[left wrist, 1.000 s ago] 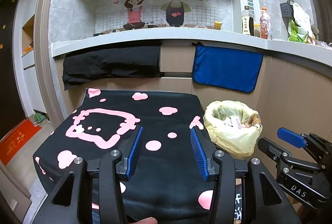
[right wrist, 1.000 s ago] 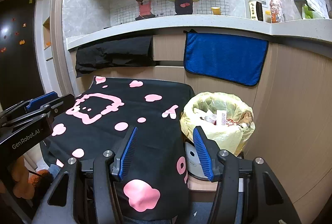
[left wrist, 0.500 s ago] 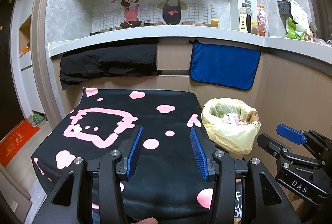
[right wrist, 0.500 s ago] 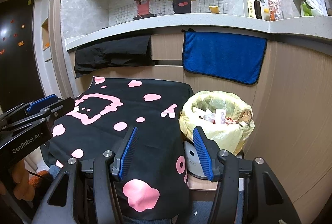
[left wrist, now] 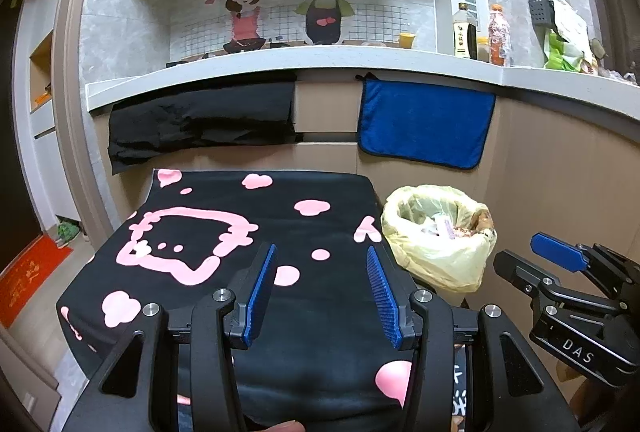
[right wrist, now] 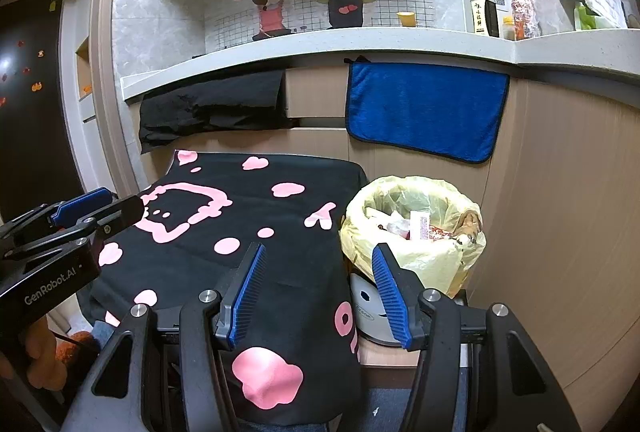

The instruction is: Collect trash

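— Where is the rubbish?

— In the bin (right wrist: 368,308), a pale round one lined with a yellow plastic bag (right wrist: 416,252). The bag's mouth is open, and crumpled paper, wrappers and a white slip of packaging (right wrist: 419,226) lie inside it. It stands on the floor against the wooden cabinet front, just right of a low surface draped with a black cloth (left wrist: 224,216) printed with pink cat shapes.

— And the tongs?

— The right gripper (right wrist: 316,292) has its blue-padded jaws parted, with nothing between them; its right finger overlaps the near edge of the bag in its own view, but whether it touches I cannot tell. The left gripper (left wrist: 320,292) hangs over the black cloth, jaws likewise apart and empty. Each shows in the other's camera at the side.

— What lies beyond?

— A blue towel (left wrist: 424,124) hangs from the counter edge above the bin, a black garment (left wrist: 200,124) to its left. On the counter stand a dark sauce bottle (left wrist: 466,32), an orange-capped bottle (left wrist: 498,36) and a small yellow cup (left wrist: 407,40), beneath a cartoon wall sticker.
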Tool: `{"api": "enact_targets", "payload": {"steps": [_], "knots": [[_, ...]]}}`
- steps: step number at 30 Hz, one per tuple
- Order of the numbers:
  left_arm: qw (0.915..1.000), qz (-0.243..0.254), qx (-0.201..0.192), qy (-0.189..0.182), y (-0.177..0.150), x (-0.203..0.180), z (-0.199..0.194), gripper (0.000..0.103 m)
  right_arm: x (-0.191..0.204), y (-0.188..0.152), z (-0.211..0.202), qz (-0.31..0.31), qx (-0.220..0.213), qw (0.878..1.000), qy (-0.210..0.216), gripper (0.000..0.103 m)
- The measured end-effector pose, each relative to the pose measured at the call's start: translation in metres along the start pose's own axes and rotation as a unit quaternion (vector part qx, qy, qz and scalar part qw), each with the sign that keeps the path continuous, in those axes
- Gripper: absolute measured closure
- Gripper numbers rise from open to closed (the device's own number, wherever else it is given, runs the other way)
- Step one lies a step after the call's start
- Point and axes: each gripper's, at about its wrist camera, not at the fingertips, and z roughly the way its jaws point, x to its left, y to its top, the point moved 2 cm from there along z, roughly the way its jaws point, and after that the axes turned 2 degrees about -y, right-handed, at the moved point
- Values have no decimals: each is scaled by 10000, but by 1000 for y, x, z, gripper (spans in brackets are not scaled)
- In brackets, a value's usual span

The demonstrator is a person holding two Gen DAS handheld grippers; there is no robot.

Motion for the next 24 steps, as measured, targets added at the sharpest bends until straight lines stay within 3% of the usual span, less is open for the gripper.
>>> {"api": "enact_targets", "payload": {"steps": [24], "knots": [[9998,19,111,-152,-4,0,3,55,-4,0,0,64,21,10000,-69,50]]}}
